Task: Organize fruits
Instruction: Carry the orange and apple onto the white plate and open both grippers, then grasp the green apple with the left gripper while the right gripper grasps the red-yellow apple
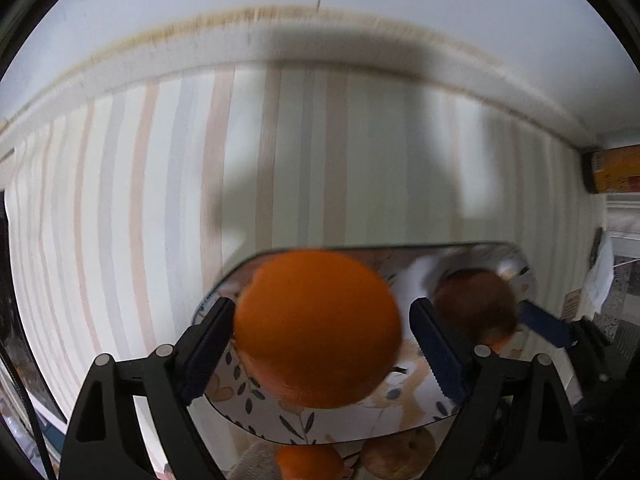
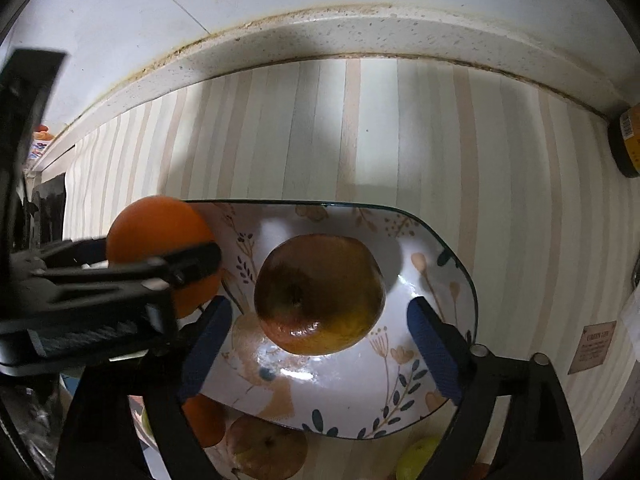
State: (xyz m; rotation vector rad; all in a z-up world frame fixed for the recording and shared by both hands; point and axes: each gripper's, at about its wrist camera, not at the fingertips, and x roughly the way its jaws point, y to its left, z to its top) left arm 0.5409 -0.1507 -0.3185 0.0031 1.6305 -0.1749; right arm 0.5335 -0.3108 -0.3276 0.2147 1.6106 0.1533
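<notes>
Mid-placement: my left claw (image 1: 320,344) clamped on orange (image 1: 316,328), hovering over left rim of floral plate (image 2: 460,276). My right claw (image 2: 320,344) apart, poised over apple (image 2: 320,292), which looks already on plate. Next: lower orange beside apple, release. More fruit waits on striped worktop (image 2: 320,128) near plate's front edge.

A striped cloth in pale pink, grey and cream (image 2: 400,128) covers the counter. A speckled white stone ledge (image 2: 360,36) runs behind it. 1 dark jar with a yellow label (image 2: 629,140) lies at the right edge, beside a small brown card (image 2: 593,346).
</notes>
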